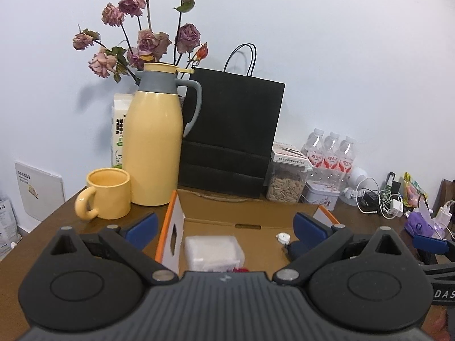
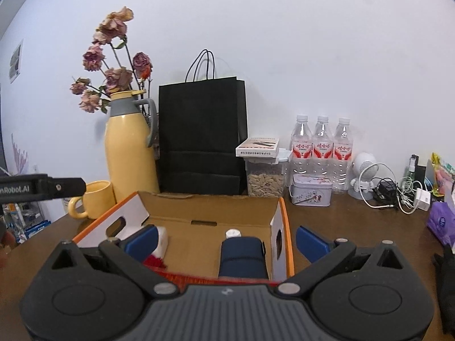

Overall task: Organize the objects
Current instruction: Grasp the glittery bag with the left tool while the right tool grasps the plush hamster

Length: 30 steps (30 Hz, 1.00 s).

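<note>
An open cardboard box point(image 1: 244, 213) point(image 2: 210, 207) with orange edges sits on the brown table in front of both grippers. Inside it lie a clear plastic case point(image 1: 213, 251), a small white round item point(image 1: 283, 238) point(image 2: 233, 232), a dark blue pouch point(image 2: 241, 258) point(image 1: 295, 250) and something red point(image 2: 153, 261). My left gripper point(image 1: 226, 228) is open, its blue pads spread across the box's width, holding nothing. My right gripper point(image 2: 226, 240) is open too, above the box's near right part, with the right pad outside the box wall.
Behind the box stand a yellow thermos jug point(image 1: 155, 142) point(image 2: 129, 145), a yellow mug point(image 1: 106, 197) point(image 2: 91, 200), a black paper bag point(image 1: 230, 133) point(image 2: 202, 136), a seed jar point(image 2: 264, 176), a tin point(image 2: 311, 193), three water bottles point(image 2: 322, 150) and tangled chargers point(image 2: 398, 196). A purple pack point(image 2: 442, 221) lies at the right.
</note>
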Each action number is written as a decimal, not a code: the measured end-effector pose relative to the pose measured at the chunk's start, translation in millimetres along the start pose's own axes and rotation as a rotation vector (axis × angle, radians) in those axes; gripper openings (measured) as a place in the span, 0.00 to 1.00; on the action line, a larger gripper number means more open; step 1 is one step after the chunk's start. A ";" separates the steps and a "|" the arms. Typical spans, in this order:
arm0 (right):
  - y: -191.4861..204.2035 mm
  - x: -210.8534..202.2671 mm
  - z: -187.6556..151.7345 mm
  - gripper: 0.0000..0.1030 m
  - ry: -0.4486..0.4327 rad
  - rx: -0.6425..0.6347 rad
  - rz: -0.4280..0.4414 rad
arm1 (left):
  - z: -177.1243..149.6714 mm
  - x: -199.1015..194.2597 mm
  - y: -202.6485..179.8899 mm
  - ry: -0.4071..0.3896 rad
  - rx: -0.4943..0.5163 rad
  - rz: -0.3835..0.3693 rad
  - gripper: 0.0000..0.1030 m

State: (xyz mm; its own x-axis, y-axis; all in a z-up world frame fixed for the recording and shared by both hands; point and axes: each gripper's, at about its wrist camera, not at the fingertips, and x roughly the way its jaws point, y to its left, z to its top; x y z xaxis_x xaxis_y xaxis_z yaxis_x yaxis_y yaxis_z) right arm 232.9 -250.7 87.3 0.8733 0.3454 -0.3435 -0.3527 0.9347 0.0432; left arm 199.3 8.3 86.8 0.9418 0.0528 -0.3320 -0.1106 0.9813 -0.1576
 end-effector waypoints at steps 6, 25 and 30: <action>-0.2 -33.3 -20.7 1.00 0.017 -0.008 -0.002 | -18.3 -30.2 7.2 0.026 0.021 0.000 1.00; 12.8 -64.1 -96.3 1.00 0.203 -0.018 0.032 | -74.8 -74.9 44.6 0.157 0.011 0.026 1.00; 21.9 -61.1 -101.2 1.00 0.218 -0.042 0.079 | -86.9 -80.6 49.0 0.192 0.020 0.019 1.00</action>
State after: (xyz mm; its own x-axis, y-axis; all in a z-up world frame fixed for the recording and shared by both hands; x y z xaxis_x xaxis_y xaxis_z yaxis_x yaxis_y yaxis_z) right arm 137.9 -259.8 14.3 0.7508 0.3869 -0.5354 -0.4349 0.8996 0.0402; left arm 90.4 36.1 25.1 0.8616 0.0372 -0.5062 -0.1201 0.9839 -0.1320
